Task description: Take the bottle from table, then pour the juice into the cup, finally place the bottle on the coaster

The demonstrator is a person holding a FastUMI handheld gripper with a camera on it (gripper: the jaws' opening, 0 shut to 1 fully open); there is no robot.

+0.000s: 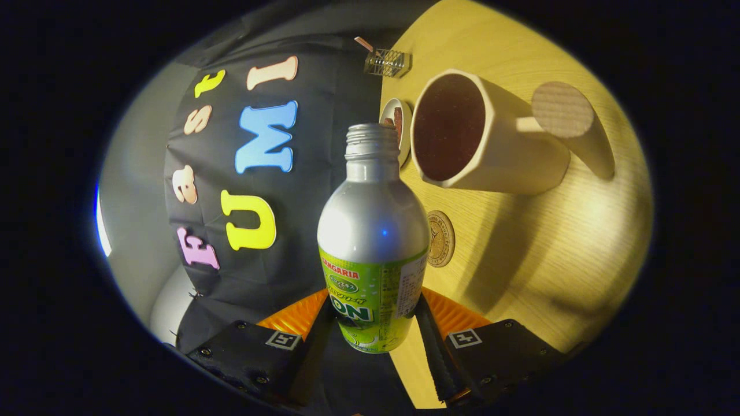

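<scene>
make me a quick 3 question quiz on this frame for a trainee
1. True or false: the bottle has its cap off.
2. What do both fingers of the gripper press on?
3. Where is the coaster? A) under the cup B) bare on the table, just past the bottle C) on the small dish

Key: 1 true; 2 the bottle; 3 B

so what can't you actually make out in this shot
- Bottle: the far side and any liquid level are hidden by its opaque wall, with the gripper shut on it.
- Cup: the inside is dark, so contents are unclear.
- Coaster: partly hidden behind the bottle.
- Small plate: partly covered by bottle neck and cup.
</scene>
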